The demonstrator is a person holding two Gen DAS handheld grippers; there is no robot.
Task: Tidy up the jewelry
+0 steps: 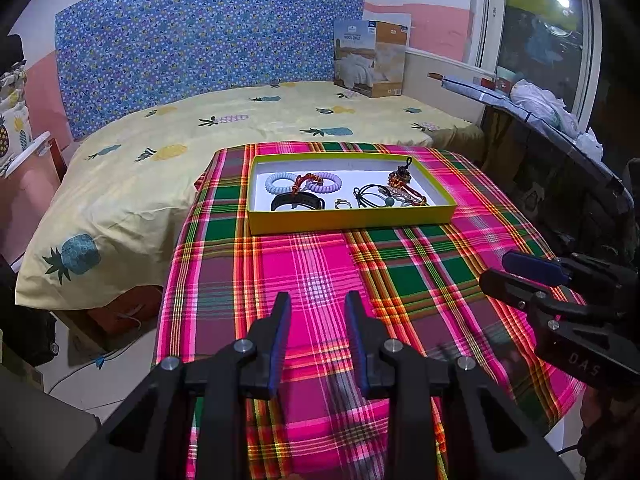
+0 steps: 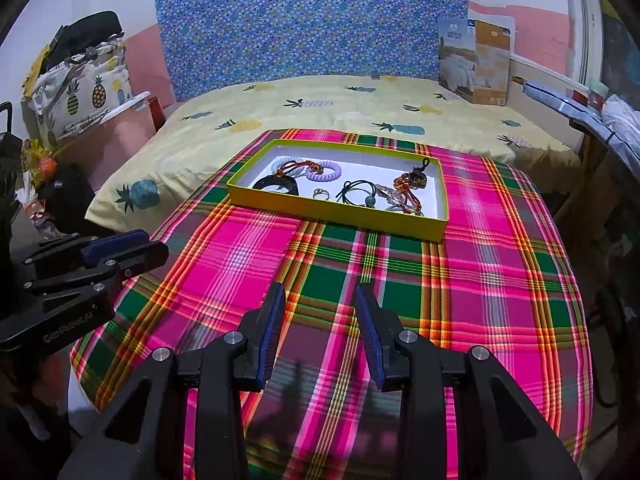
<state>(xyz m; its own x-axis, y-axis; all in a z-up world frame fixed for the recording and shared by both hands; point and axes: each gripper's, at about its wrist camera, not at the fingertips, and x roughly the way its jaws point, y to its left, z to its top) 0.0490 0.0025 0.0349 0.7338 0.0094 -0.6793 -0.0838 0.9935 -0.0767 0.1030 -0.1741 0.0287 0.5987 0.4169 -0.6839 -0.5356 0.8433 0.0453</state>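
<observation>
A shallow yellow box (image 1: pixel 352 220) (image 2: pixel 336 212) with a white floor sits at the far end of the plaid-covered table. In it lie two coiled hair ties (image 1: pixel 280 184) (image 2: pixel 324 170), a black band (image 1: pixel 298 202) (image 2: pixel 276 186), a small ring (image 1: pixel 343 203) (image 2: pixel 321 193), black cords (image 1: pixel 370 194) (image 2: pixel 356 192) and a red braided charm (image 1: pixel 402 178) (image 2: pixel 412 182). My left gripper (image 1: pixel 318 300) is open and empty over the near cloth. My right gripper (image 2: pixel 320 292) is open and empty too, also short of the box. Each shows in the other's view, the right gripper (image 1: pixel 516 272) and the left gripper (image 2: pixel 132 246).
The table wears a pink, green and yellow plaid cloth (image 1: pixel 320 280) (image 2: pixel 400 280). Behind it is a bed with a pineapple sheet (image 1: pixel 200 128) (image 2: pixel 320 100) and a blue headboard. A quilt box (image 1: pixel 370 58) stands on the bed. A cluttered ledge (image 1: pixel 540 104) runs along the right.
</observation>
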